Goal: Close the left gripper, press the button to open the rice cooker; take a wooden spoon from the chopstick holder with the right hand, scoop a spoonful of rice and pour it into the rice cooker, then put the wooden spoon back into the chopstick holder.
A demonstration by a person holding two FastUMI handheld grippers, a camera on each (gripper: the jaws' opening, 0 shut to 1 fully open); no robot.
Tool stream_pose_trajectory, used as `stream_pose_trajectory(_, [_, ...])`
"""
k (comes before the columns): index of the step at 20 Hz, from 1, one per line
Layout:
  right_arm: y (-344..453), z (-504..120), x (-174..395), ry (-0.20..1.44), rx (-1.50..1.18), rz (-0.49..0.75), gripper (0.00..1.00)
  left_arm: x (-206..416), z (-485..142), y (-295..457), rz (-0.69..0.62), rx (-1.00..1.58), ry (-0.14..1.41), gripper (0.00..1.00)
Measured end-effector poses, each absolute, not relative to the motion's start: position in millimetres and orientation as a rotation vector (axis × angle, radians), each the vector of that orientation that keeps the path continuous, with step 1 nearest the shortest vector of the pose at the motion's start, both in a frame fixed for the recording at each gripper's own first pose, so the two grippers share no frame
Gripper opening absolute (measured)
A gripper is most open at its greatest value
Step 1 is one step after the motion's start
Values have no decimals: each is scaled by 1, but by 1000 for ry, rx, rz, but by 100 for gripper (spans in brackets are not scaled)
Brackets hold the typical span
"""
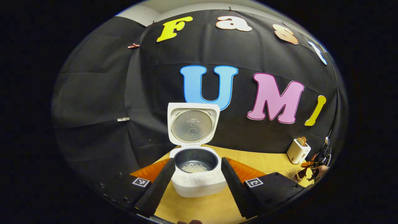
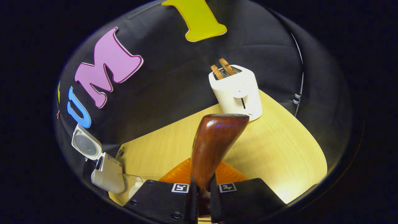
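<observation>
Now right tongs [image 2: 201,189] clamp wooden spoon [image 2: 214,146] upright; left tongs [image 1: 195,183] spread w/ rice cooker [image 1: 197,169] between.

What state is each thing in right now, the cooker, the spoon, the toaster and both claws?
rice cooker: lid up, some rice in the pot
wooden spoon: held in the right claw
toaster: upright, two slices sticking out
left claw: open, holding nothing
right claw: shut on the wooden spoon

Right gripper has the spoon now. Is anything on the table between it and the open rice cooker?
Nothing visible does. In the right gripper view the right gripper grips the wooden spoon; bare table runs toward the rice cooker, lid up. A clear container sits beside the cooker.
</observation>
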State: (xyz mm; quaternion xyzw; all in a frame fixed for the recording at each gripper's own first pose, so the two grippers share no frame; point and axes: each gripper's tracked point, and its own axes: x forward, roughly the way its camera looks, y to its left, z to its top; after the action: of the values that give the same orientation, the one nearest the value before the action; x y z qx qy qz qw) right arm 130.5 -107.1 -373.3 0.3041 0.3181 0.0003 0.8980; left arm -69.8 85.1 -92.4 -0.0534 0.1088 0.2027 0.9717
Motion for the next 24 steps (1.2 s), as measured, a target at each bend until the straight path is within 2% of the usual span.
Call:
stream_pose_trajectory(9, [-111, -267, 137, 458, 568, 16, 20, -62, -92, 98, 365, -138, 194, 95])
stream_pose_trajectory(14, [-64, -223, 136, 388, 569, 67, 19, -60, -96, 115, 350, -154, 189, 95])
stream_pose_trajectory(18, [0, -216, 132, 391, 499, 147, 19, -59, -104, 126, 329, -170, 193, 95])
stream_pose_trajectory(24, [76, -253, 123, 430, 300, 186, 20, -60, -103, 142, 285, -121, 205, 95])
